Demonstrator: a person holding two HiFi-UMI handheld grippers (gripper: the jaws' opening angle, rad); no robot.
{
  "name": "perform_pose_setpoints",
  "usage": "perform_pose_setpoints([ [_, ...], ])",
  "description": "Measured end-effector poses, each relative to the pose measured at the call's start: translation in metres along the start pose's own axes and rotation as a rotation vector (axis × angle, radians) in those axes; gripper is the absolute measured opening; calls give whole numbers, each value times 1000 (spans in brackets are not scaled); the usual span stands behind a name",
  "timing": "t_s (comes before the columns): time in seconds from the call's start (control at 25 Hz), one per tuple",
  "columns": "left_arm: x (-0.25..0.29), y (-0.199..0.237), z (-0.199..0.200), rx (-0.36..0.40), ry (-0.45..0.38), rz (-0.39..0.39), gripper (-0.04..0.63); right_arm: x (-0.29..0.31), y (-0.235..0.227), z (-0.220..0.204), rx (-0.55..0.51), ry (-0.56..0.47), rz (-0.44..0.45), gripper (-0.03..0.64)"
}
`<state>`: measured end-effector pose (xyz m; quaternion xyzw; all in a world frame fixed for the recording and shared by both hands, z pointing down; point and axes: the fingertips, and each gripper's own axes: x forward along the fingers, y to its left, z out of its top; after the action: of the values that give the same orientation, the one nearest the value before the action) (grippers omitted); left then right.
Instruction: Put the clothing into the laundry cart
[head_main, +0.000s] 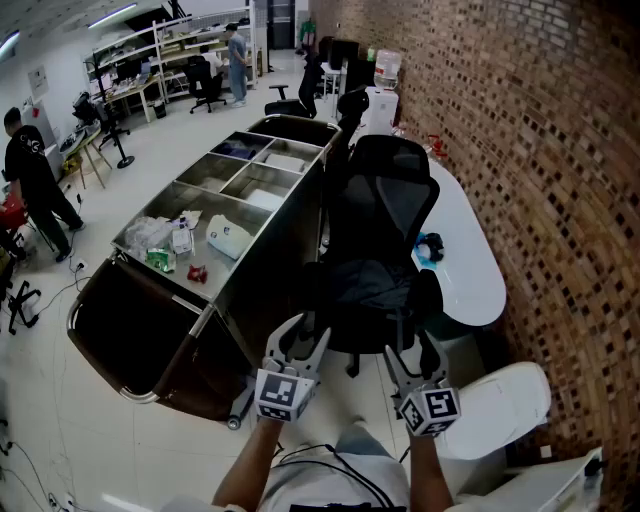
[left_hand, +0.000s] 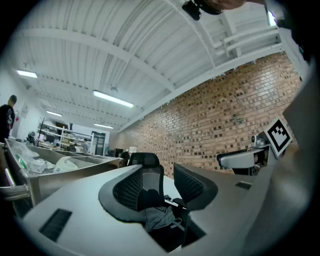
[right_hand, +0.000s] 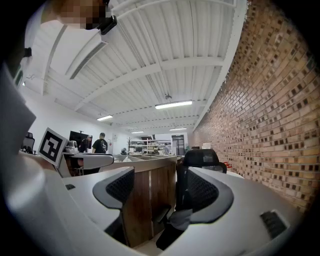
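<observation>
A crumpled dark grey garment (head_main: 372, 284) lies on the seat of a black office chair (head_main: 388, 200) straight ahead. The laundry cart (head_main: 92, 298), a dark brown bag in a metal rim, stands to the chair's left, at the near end of a long steel trolley. My left gripper (head_main: 303, 338) hangs open just short of the chair seat, with nothing between its jaws. My right gripper (head_main: 411, 358) is open beside it, also empty. The left gripper view looks between its jaws at the garment (left_hand: 160, 218). In the right gripper view the garment (right_hand: 181, 218) shows low beside the brown cart wall (right_hand: 150, 200).
The steel trolley (head_main: 262, 176) has several compartments holding bags and small items. A white oval table (head_main: 470, 250) runs along the brick wall at the right. A white rounded seat (head_main: 500, 403) is near my right arm. A person (head_main: 35, 180) stands far left.
</observation>
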<state>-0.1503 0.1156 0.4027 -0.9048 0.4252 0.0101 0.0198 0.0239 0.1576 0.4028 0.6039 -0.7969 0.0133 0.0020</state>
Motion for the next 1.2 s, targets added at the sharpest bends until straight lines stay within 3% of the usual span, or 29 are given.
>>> perform_pose_setpoints([
  [0.16, 7, 4, -7, 8, 8, -14, 184, 11, -8, -7, 22, -5, -15, 347],
  [0.4, 55, 26, -15, 12, 14, 17, 184, 68, -43, -5, 18, -18, 29, 347],
  [0.68, 153, 40, -12, 32, 2, 64, 184, 136, -119, -7, -74, -51, 66, 347],
  [0.84, 221, 37, -10, 66, -20, 55, 184, 173, -169, -7, -49, -56, 92, 347],
  [1.04, 302, 28, -7, -1, -9, 59, 184, 207, -239, -16, -11, -23, 99, 347],
  [1.2, 345, 32, -21, 6, 24, 70, 184, 232, -286, -29, 29, -14, 83, 347],
])
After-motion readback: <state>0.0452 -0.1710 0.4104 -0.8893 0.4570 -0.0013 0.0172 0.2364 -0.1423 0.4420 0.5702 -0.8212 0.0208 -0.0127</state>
